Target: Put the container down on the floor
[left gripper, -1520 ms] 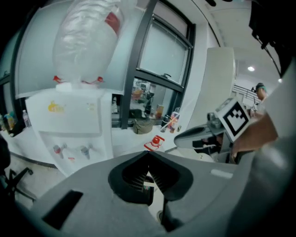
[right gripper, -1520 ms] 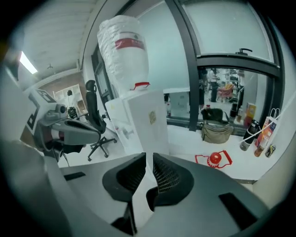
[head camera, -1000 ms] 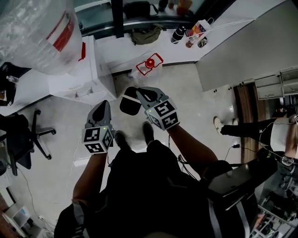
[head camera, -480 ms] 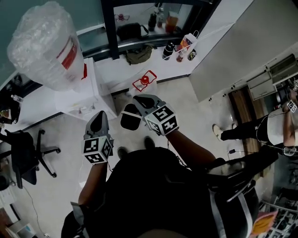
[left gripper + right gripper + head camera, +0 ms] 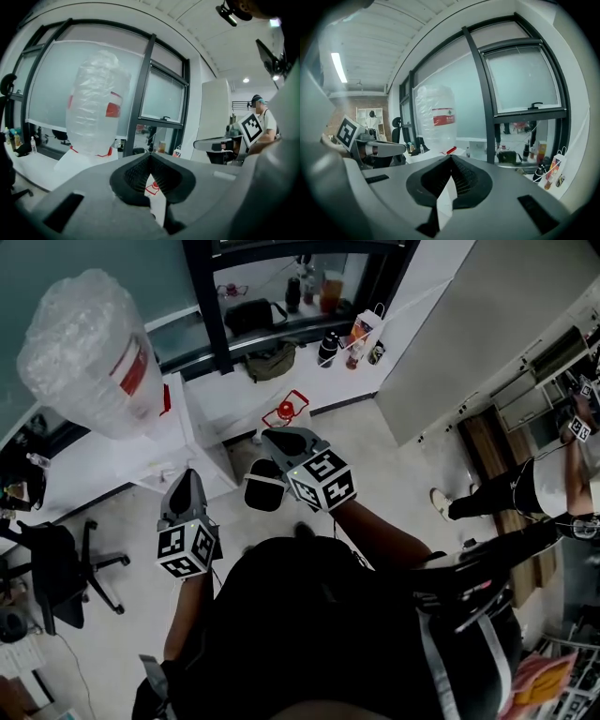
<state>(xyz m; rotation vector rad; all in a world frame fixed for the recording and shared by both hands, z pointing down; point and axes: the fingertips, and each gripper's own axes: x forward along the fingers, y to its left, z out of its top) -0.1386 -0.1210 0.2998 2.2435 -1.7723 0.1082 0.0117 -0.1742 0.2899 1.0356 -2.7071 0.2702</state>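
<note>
The container (image 5: 285, 411), a small clear box with a red rim and red lid, stands on the pale floor by the wall, beyond both grippers and apart from them. Through the gap under the left gripper's pads it shows small as the container (image 5: 151, 188). My left gripper (image 5: 187, 477) is held up at the left, jaws together and nothing between them; its tips meet in the left gripper view (image 5: 150, 157). My right gripper (image 5: 271, 435) points toward the container from above, also shut and empty (image 5: 451, 158).
A bubble-wrapped water jug (image 5: 89, 352) sits upside down on a white dispenser (image 5: 192, 432) to the left. A dark oval thing (image 5: 265, 486) lies below the right gripper. An office chair (image 5: 56, 568) stands far left; bags and bottles (image 5: 356, 334) line the window ledge; a person (image 5: 525, 493) stands at right.
Both grippers have risen away from the floor, still shut and empty. The container stays where it stood by the wall, and the head view has tilted to show more of the window.
</note>
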